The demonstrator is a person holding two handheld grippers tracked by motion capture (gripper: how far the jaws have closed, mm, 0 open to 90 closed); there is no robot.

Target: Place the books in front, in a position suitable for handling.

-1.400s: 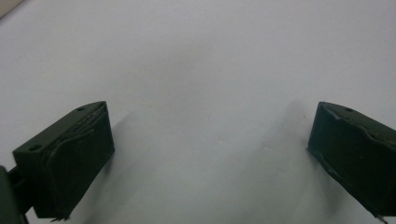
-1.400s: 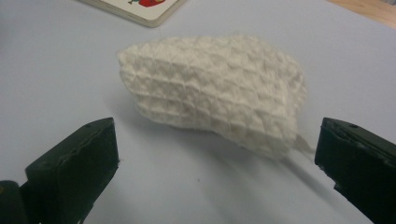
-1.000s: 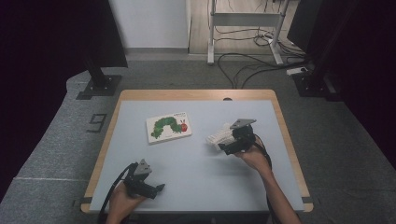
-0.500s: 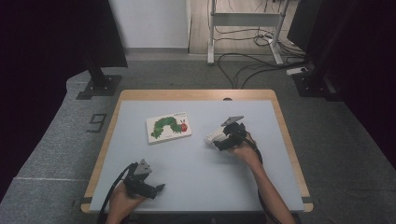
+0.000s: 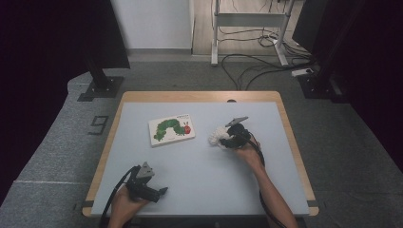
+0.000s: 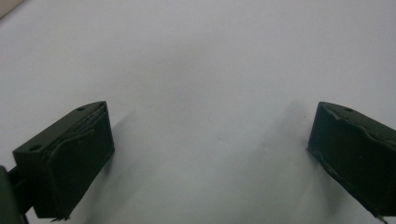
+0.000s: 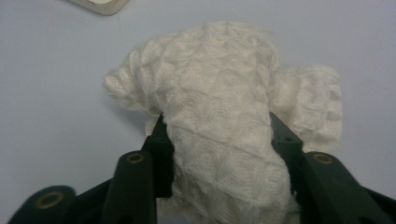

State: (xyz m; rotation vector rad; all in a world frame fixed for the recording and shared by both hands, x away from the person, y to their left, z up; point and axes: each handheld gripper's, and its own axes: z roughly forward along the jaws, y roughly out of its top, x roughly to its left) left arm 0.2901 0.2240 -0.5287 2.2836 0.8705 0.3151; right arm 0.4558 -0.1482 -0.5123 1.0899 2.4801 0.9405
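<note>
**Cloth pinched at mid-table**

The right gripper (image 5: 227, 138) has just clenched on the white cloth (image 5: 219, 137), right of the book (image 5: 171, 129). Near the table's (image 5: 199, 171) front left edge, the left gripper (image 5: 154, 192) rests released.

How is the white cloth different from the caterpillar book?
The white cloth is soft, bunched up and plain, while the book is flat, stiff and shows a green caterpillar. The cloth is squeezed between the jaws of the right gripper, while the book lies alone, touched by nothing. Both rest on the same table.
</note>
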